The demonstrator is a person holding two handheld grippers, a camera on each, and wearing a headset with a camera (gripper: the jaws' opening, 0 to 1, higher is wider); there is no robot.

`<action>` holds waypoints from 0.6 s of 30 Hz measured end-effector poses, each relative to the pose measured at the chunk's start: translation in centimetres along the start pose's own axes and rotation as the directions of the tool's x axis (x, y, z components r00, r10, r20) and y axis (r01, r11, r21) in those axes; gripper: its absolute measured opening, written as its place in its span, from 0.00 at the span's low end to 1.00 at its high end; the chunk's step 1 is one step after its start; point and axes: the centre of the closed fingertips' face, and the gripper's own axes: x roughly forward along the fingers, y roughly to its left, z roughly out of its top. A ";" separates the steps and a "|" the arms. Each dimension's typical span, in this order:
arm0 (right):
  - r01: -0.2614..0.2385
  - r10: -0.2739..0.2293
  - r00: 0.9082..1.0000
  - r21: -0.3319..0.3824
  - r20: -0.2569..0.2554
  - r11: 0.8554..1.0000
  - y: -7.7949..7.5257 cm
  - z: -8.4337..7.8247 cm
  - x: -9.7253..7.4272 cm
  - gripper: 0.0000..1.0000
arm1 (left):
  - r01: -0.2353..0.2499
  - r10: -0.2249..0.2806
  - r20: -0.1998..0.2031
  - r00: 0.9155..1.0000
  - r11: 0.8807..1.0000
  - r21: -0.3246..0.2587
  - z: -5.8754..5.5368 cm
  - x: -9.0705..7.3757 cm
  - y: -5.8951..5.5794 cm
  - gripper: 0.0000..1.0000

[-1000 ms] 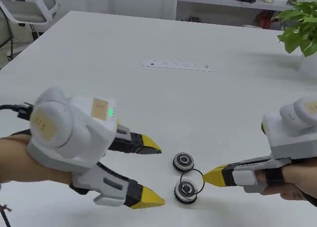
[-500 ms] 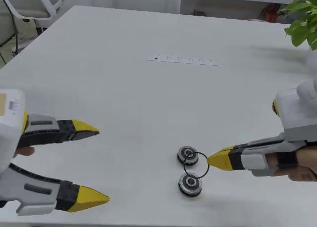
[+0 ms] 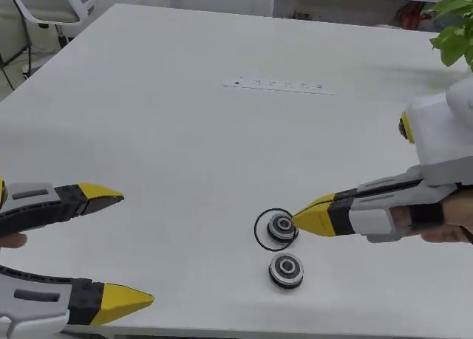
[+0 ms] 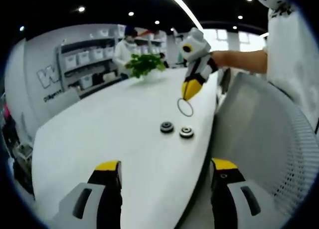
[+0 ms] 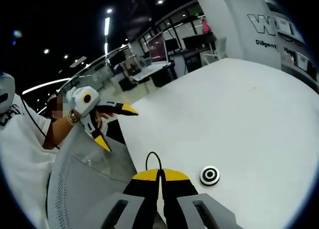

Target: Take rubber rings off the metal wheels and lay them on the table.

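Two small metal wheels (image 3: 281,227) (image 3: 286,269) lie close together near the table's front edge. My right gripper (image 3: 295,221) comes in from the right and is shut on a thin black rubber ring (image 3: 260,235). In the left gripper view the ring (image 4: 185,107) hangs from the right gripper (image 4: 188,93) above both wheels (image 4: 166,127) (image 4: 186,132). The right gripper view has the ring (image 5: 153,161) rising from its shut tips (image 5: 160,173), one wheel (image 5: 210,175) just beyond. My left gripper (image 3: 137,249) (image 4: 166,165) stands open and empty at the lower left, well apart from the wheels.
A flush power strip (image 3: 279,86) lies mid-table farther back. Green plant leaves (image 3: 454,29) hang over the far right corner, and a chair (image 3: 52,3) stands past the far left. The white table (image 3: 185,132) ends just below the wheels. A mesh chair (image 4: 259,129) is beside that edge.
My left gripper has drawn back to the left, away from the wheels. The right gripper has moved left with the ring, which now hangs in front of the farther wheel.
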 end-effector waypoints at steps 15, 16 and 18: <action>-0.043 0.039 0.998 -0.069 -0.056 0.997 0.6 1.6 3.8 0.00 | -0.009 0.011 0.042 0.999 0.998 -0.060 0.0 0.1 -0.3 0.84; -0.045 0.041 0.997 -0.071 -0.063 0.996 0.6 1.5 4.1 0.00 | -0.008 0.011 0.044 0.999 0.998 -0.062 0.0 0.2 -0.3 0.86; -0.049 0.043 0.996 -0.069 -0.080 0.996 0.6 1.3 4.7 0.00 | -0.002 0.005 0.049 0.999 0.998 -0.067 0.1 0.2 -0.4 0.88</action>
